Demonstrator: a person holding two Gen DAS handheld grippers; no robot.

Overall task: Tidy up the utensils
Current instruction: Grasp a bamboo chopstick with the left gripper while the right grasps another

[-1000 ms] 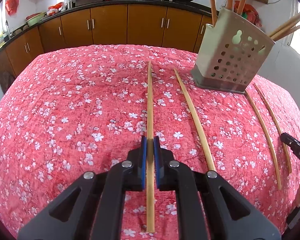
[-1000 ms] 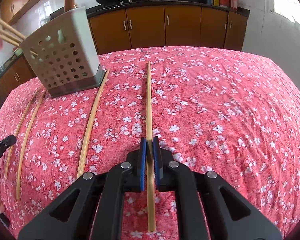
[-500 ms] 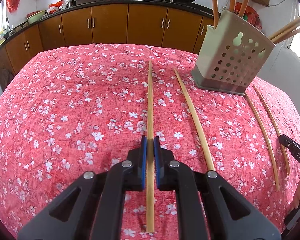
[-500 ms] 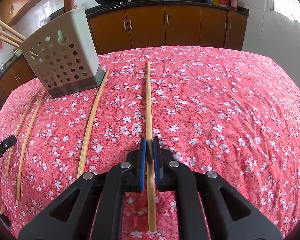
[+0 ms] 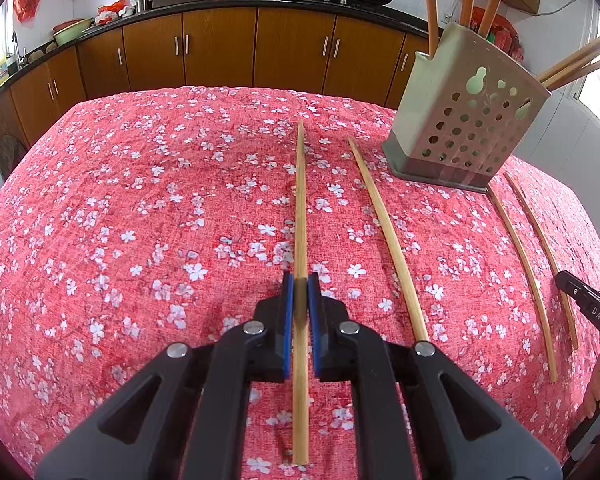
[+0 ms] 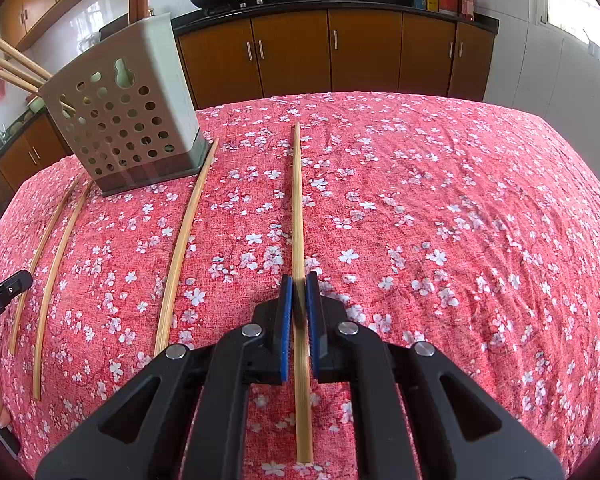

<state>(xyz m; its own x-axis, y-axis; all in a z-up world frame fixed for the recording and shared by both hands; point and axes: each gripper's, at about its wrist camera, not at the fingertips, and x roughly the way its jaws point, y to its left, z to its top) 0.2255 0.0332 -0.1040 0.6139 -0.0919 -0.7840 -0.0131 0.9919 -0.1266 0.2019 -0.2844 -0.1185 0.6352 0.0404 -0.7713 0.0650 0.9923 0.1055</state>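
My left gripper [image 5: 299, 286] is shut on a long bamboo chopstick [image 5: 300, 200] that points away over the table. My right gripper [image 6: 297, 286] is shut on another bamboo chopstick [image 6: 297, 200] in the same way. A grey perforated utensil holder [image 5: 462, 120] with several wooden utensils stands at the far right in the left wrist view, and it stands at the far left in the right wrist view [image 6: 120, 120]. Loose chopsticks lie on the cloth: one beside my held one [image 5: 388, 236], and a pair further right [image 5: 528, 276].
The table wears a red floral cloth [image 5: 140, 220]. The other gripper's tip shows at the right edge [image 5: 588, 300] of the left wrist view and at the left edge [image 6: 4, 292] of the right wrist view. Brown kitchen cabinets [image 5: 220, 52] run behind the table.
Both grippers have stayed shut on their chopsticks. The left view has lifted slightly, so the holder and table sit a little lower in frame. The right view is nearly unchanged.
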